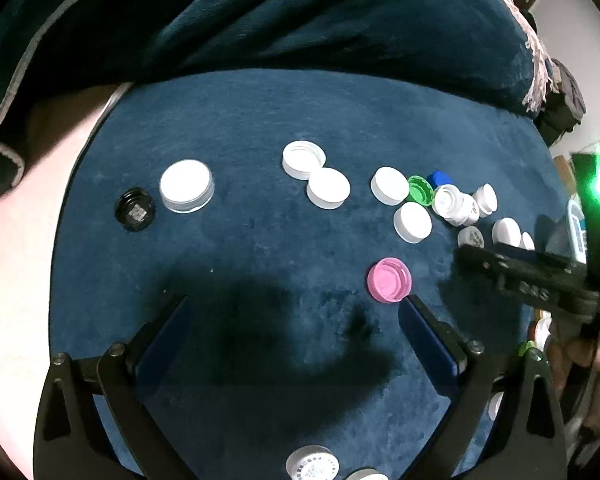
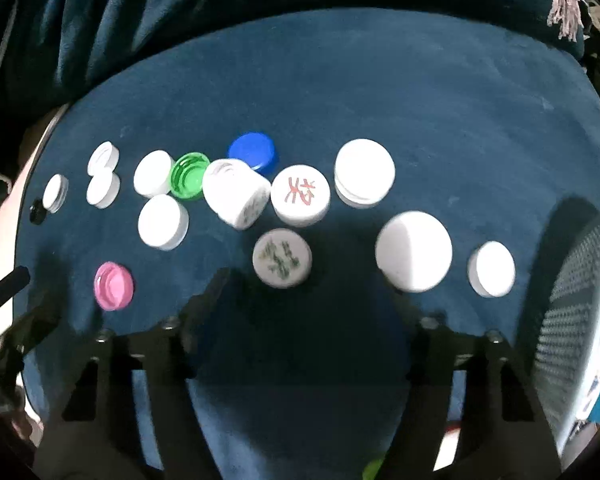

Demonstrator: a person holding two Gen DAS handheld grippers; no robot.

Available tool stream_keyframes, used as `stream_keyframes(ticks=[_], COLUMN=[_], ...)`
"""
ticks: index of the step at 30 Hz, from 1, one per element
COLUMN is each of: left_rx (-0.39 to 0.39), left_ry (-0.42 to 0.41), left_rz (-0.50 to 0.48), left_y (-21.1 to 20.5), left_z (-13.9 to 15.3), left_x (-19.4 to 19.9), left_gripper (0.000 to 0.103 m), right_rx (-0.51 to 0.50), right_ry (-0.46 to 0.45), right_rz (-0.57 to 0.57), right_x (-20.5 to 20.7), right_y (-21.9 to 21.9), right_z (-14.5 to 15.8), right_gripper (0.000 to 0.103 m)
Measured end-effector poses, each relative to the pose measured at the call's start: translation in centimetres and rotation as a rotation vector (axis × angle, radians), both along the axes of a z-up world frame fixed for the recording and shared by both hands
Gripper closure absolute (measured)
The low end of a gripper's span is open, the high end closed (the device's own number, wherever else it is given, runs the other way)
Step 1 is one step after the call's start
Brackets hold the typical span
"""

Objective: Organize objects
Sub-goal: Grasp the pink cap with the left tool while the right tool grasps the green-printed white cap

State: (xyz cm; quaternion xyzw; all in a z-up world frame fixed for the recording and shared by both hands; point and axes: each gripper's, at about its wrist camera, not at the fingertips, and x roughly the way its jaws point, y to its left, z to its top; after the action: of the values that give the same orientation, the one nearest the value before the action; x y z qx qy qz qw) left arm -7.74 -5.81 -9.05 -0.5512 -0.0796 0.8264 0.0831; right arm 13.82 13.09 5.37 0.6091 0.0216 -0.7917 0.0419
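Across a plush, dark blue velvet cloth (image 2: 440,92) I see a scatter of round plastic bottle caps, most of them smooth white discs with ribbed rims. From my left gripper (image 1: 296,300) the jaws stand wide apart with nothing between them, flat blue pads angled over bare nap, and a glossy pink cap (image 1: 389,279) lies open side up just beside the right pad. Farther off sit a black ribbed cap (image 1: 134,209), a clear-walled white lid (image 1: 186,185) and a translucent green cap (image 1: 421,189). My right gripper (image 2: 316,292) also holds nothing; its black fingers straddle empty cloth, partly parted, with a white cap printed in green (image 2: 282,258) just ahead of them. A cap with red characters (image 2: 300,195), a blue cap (image 2: 253,151) and a tipped white cap (image 2: 236,192) cluster beyond
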Motion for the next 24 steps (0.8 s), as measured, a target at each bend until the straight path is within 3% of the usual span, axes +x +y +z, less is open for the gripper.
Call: stream_keyframes(ticks=[1, 4, 14, 19, 20, 21, 23, 24], left_rx=[-0.004, -0.001, 0.014, 0.043, 0.048, 0.052, 0.045, 0.048], left_ry=[0.000, -0.005, 0.030, 0.032, 0.028, 0.024, 0.020, 0.024], left_rz=[-0.005, -0.021, -0.107, -0.146, -0.148, -0.151, -0.146, -0.140], left_y=[0.0, 0.6, 4.3, 5.8, 5.9, 6.0, 5.9, 5.7], left_z=[-0.1, -0.4, -1.0, -1.6, -1.7, -1.8, -1.9, -1.8], left_x=[0.0, 0.0, 0.0, -0.5, -0.5, -0.6, -0.6, -0.6], left_gripper=[0.001, 0.001, 0.005, 0.024, 0.035, 0.053, 0.070, 0.072], right_rx=[0.005, 0.002, -0.077, -0.116, -0.120, -0.121, -0.121, -0.120], right_ry=[-0.005, 0.004, -0.023, 0.009, 0.013, 0.016, 0.017, 0.018], right_rz=[0.003, 0.020, 0.030, 0.012, 0.012, 0.014, 0.020, 0.022], right_x=[-0.1, 0.0, 2.4, 3.0, 3.2, 3.5, 4.0, 4.2], right_y=[-0.3, -0.6, 0.1, 0.4, 0.4, 0.2, 0.0, 0.0], right_z=[-0.3, -0.4, 1.3, 3.4, 3.7, 4.0, 4.3, 4.5], right_gripper=[0.055, 0.073, 0.073, 0.073, 0.073, 0.073, 0.073, 0.073])
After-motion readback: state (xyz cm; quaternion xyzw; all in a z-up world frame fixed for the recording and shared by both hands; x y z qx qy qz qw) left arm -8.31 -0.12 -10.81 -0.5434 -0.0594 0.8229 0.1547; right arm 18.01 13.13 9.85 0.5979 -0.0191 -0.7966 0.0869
